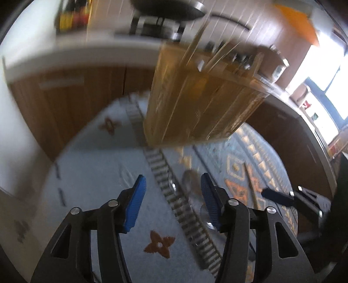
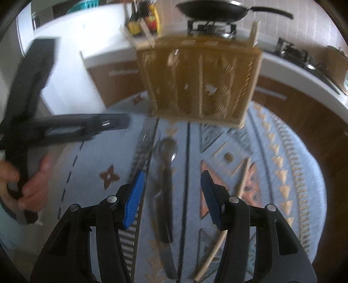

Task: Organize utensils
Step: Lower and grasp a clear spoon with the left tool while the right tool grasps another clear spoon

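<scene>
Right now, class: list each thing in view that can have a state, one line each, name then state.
left tool: open, nothing between its pads.
right tool: open, above the utensils, gripping nothing.
wooden organizer: on the rug; contents too blurred to tell.
spoon: lying on the rug, outside the organizer.
chopstick: lying on the rug, outside.
frying pan: on the stove.

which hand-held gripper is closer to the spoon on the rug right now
Right. The right hand-held gripper hangs open directly over the spoon, which lies between its fingers in its view. The left hand-held gripper is off to the spoon's left side.
</scene>
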